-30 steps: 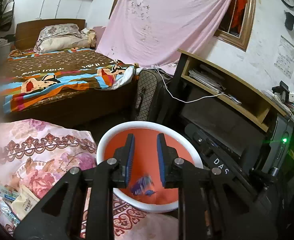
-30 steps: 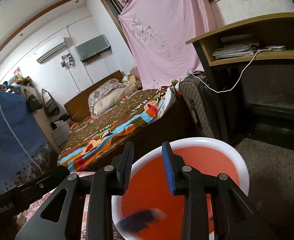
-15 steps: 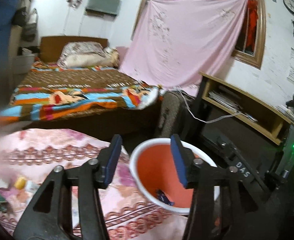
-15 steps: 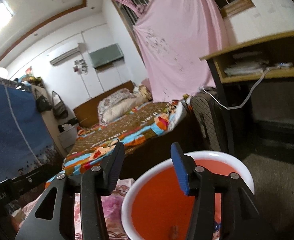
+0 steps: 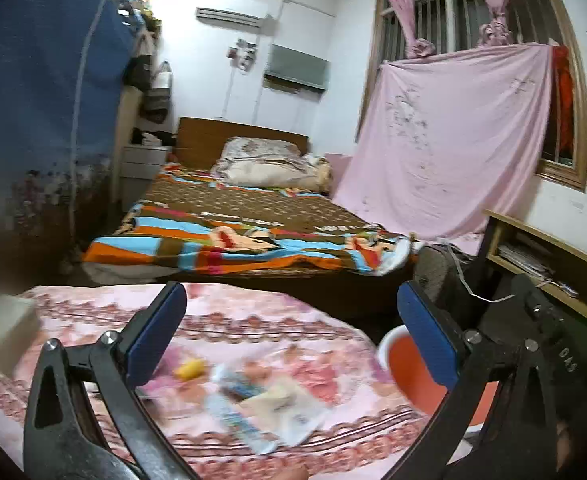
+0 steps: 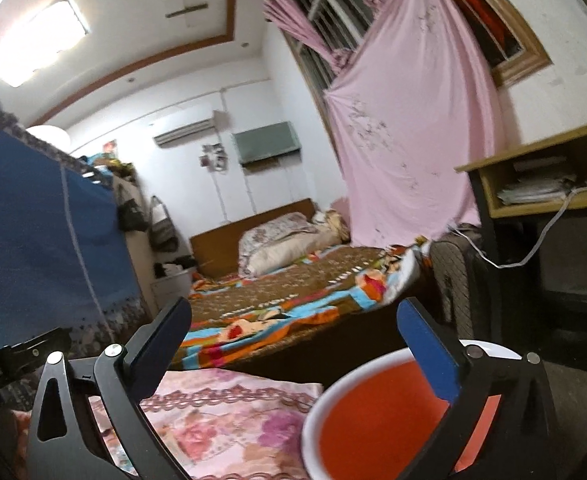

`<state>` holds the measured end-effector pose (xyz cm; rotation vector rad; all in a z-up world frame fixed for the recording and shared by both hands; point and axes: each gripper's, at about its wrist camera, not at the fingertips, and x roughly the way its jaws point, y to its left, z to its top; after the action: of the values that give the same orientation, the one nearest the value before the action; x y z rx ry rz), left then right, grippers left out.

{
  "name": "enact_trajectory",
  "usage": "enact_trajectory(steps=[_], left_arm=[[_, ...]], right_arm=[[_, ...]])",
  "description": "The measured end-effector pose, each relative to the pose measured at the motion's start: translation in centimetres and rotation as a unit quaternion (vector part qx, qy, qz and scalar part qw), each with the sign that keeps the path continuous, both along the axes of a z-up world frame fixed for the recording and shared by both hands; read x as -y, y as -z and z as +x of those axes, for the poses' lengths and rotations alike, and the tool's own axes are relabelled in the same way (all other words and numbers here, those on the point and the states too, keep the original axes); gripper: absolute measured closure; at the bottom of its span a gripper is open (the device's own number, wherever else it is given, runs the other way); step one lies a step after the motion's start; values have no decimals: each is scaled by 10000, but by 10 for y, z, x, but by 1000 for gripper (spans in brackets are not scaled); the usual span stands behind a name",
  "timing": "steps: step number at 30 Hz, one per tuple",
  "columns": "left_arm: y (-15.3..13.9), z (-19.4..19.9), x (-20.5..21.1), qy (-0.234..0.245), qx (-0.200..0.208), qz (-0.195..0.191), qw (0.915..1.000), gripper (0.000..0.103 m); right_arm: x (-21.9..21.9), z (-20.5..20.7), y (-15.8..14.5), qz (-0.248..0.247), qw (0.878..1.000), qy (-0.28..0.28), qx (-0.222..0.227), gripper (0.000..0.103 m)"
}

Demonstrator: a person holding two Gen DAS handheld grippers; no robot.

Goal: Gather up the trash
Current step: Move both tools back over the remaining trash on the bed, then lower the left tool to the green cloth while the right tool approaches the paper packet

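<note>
Your left gripper (image 5: 291, 308) is opening wide, nothing between its jaws — wrappers (image 5: 265, 404) at six o'clock. Your right gripper (image 6: 293, 324) is opening too, empty, bowl (image 6: 373, 420) at five.

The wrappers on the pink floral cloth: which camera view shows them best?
The left wrist view: the wrappers lie, blurred, between the opening jaws of the empty left gripper, beside a yellow piece. The right wrist view shows only bare cloth and the orange basin.
</note>
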<state>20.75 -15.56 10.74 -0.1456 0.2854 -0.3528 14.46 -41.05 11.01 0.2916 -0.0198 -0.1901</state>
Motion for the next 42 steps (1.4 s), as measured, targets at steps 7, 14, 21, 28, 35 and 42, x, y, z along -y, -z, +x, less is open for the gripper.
enact_trajectory(steps=[7,14,21,28,35,42], left_arm=[[12,-12,-40,-438,75,79,9990,11],[26,-30,-75,-818,249,298,9959,11],[35,-40,-91,-855,326,642,9937,11],[48,-22,-93,-726,-264,768,9940,11],[64,8,-89,-576,-1144,850,9881,11],[82,38,-93,-577,-1895,800,9769,13]], right_arm=[[-33,7,-2,-422,9978,-501,27,0],[-69,11,2,-809,9919,-977,13,0],[-99,21,10,-1265,9821,-1361,-298,0],[-114,45,22,-1397,9715,-1597,-1054,0],[-117,67,34,-1352,9596,-1706,-1785,0],[-122,96,51,-1347,9365,-1808,-2686,0]])
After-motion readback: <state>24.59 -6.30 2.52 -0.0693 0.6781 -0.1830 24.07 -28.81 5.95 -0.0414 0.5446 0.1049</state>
